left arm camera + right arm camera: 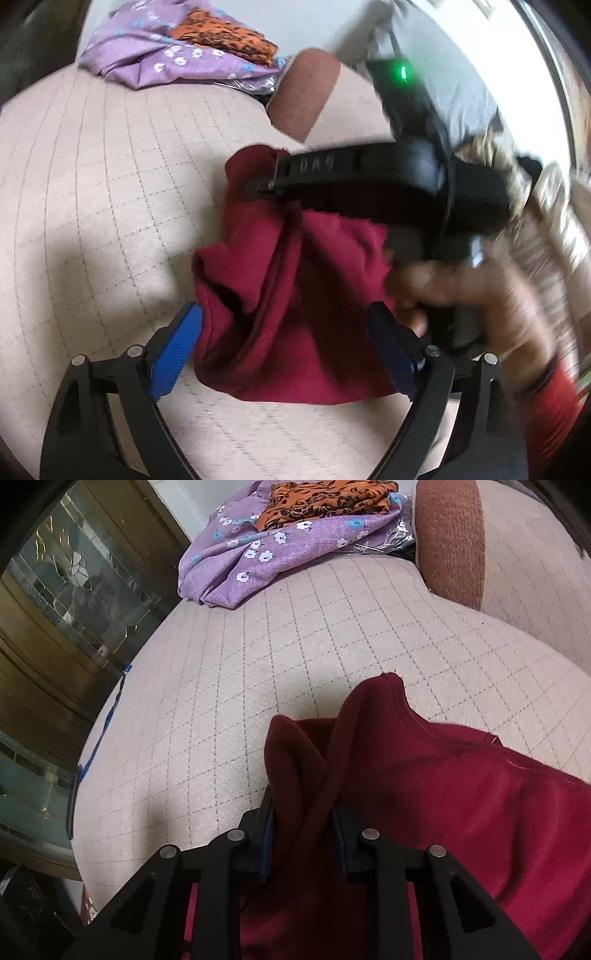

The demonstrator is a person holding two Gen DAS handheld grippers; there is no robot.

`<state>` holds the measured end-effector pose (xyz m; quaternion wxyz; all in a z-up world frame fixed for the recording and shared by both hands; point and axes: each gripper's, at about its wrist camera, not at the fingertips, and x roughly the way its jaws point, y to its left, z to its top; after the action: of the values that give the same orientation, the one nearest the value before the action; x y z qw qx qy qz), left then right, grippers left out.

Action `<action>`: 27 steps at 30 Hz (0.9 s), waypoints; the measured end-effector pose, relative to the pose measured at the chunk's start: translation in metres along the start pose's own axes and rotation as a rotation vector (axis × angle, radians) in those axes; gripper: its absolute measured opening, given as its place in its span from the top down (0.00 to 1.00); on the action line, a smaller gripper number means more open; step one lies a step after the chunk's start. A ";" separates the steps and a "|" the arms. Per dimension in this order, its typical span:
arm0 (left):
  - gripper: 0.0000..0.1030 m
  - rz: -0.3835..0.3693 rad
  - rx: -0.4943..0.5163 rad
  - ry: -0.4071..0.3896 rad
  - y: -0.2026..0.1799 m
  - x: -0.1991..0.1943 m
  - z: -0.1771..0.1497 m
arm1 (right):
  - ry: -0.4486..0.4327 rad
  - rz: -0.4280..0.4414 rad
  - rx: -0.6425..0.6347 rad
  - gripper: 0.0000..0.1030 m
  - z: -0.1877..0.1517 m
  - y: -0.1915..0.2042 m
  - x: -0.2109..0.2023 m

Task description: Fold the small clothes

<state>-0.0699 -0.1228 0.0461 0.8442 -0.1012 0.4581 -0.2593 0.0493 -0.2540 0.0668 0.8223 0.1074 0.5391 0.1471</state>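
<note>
Right gripper (304, 843) clenched on the maroon garment (443, 794) bunched on the checked cushion (258, 683); my left gripper (284, 347) gapes (nothing pinched). I'd lift evenly, avoiding twisting.

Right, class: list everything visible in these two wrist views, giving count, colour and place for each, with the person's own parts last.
Garment: one, dark red, bunched on the cushion, near side.
Seat cushion: one, beige with thin grid lines, under everything.
Floral cloth: one, purple with white and blue flowers, far end of the cushion.
Patterned cloth: one, orange and black, lying on the purple cloth.
Bolster: one, rust brown, far right.
Cabinet: one, dark wood with glass, left of the cushion.
Left gripper: fingers blue, open either side of the garment.
Right gripper: black, shut on a garment fold.
Right hand: one, blurred, holding the right gripper.
</note>
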 end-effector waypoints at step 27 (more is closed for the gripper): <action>0.86 -0.122 0.309 0.030 -0.197 0.007 -0.029 | -0.276 -0.053 0.162 0.81 -0.073 -0.133 -0.177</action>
<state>-0.1585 -0.2914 0.1058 0.8255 0.0060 0.4182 -0.3790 -0.0675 -0.4403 0.1445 0.8807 0.1784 0.4339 0.0654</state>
